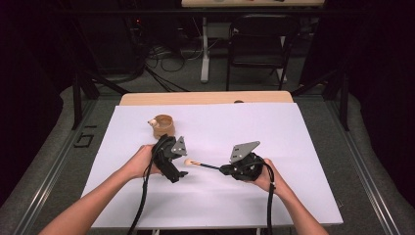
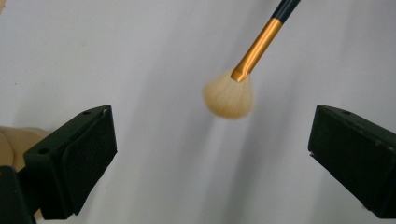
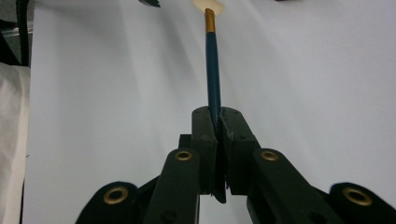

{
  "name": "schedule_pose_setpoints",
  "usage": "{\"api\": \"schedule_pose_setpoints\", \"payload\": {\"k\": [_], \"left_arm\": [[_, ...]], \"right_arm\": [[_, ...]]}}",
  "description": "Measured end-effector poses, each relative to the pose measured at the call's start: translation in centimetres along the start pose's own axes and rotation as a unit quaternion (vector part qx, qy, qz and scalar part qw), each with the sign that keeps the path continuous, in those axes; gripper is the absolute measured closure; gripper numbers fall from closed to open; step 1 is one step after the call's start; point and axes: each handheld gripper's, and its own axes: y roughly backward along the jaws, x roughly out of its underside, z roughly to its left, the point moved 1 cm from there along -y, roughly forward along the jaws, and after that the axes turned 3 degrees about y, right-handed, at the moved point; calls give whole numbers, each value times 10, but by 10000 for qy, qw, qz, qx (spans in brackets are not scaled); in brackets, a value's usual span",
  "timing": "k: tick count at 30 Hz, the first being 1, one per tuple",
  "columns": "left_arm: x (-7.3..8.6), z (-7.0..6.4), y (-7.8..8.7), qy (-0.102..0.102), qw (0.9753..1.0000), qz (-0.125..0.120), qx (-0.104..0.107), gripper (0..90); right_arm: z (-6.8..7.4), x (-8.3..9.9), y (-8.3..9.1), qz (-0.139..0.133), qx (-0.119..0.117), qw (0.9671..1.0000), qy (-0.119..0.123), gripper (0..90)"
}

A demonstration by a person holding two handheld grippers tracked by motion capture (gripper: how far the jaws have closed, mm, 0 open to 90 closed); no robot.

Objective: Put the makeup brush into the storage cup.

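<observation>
A makeup brush (image 1: 200,165) with a dark blue handle (image 3: 213,70), gold ferrule (image 2: 258,48) and pale bristles (image 2: 229,97) is held off the white table by its handle end. My right gripper (image 3: 217,122) is shut on that handle, with the brush pointing left toward the other hand. My left gripper (image 1: 177,172) is open, its jaws wide apart, and the bristle tip hangs between and just beyond them, touching neither. A round tan wooden holder (image 1: 163,125) with a small pale item at its rim stands behind the left hand.
A white sheet (image 1: 274,132) covers the table, with a wooden strip (image 1: 205,98) bare along its far edge. Beyond it stand a black chair (image 1: 259,44) and a desk leg among floor cables. Cables trail from both grippers toward the near edge.
</observation>
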Motion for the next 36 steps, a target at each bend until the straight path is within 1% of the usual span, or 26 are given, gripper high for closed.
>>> {"api": "schedule_pose_setpoints", "payload": {"k": [1,2,4,7,9,10,11,12,14,15,18,19,22,23,24,27,29,30,31,33,35,36], "left_arm": [[3,0,0,56,10000,-78,9,6],[6,0,-2,156,9998,-149,12,3],[11,0,-3,271,9994,-234,-15,2],[18,0,-5,470,9982,-382,-39,2],[24,0,-6,616,9968,-515,-37,2],[26,-1,-7,708,9956,-603,-64,2],[29,-2,-9,799,9944,-685,-34,2],[31,-2,-10,846,9938,-726,-13,3],[35,-4,-13,1001,9912,-870,-17,2],[37,-4,-14,1031,9906,-900,-12,2],[40,-6,-17,1195,9866,-1105,-71,2],[41,-6,-17,1230,9854,-1174,-65,2],[43,-8,-18,1307,9830,-1289,-90,2],[43,-8,-19,1328,9823,-1319,-75,2],[43,-9,-20,1361,9811,-1372,-59,2],[45,-9,-22,1400,9798,-1424,-56,3],[46,-10,-23,1502,9766,-1535,-48,3],[46,-9,-24,1507,9764,-1548,-25,3],[47,-9,-24,1497,9766,-1541,-49,3],[47,-9,-24,1497,9762,-1569,-56,3],[46,-9,-23,1551,9741,-1647,-60,3],[46,-10,-23,1561,9736,-1664,-44,3]], "right_arm": [[0,0,0,-28,17,10000,-1,851],[0,1,1,-42,10,10000,7,851],[0,2,2,-73,35,10000,-39,850],[0,4,3,-148,68,9998,-86,850],[-1,5,4,-191,74,9997,-129,850],[-1,6,5,-223,81,9996,-144,851],[-1,6,5,-244,99,9995,-155,850],[-1,6,5,-257,111,9995,-165,850],[-1,7,5,-309,115,9993,-190,850],[-1,7,5,-325,134,9992,-216,850],[-1,7,6,-401,173,9987,-255,850],[-1,8,6,-416,174,9986,-263,850],[-1,8,7,-475,216,9982,-302,850],[-1,8,7,-495,218,9980,-322,850],[-1,8,7,-522,251,9977,-346,850],[-1,8,7,-577,264,9972,-395,850],[0,8,7,-599,275,9969,-419,850],[0,8,7,-628,294,9966,-436,850],[0,9,6,-651,289,9964,-454,850],[0,9,6,-717,321,9956,-514,850],[0,9,6,-749,346,9952,-535,850],[1,8,6,-775,363,9948,-546,850]]}}
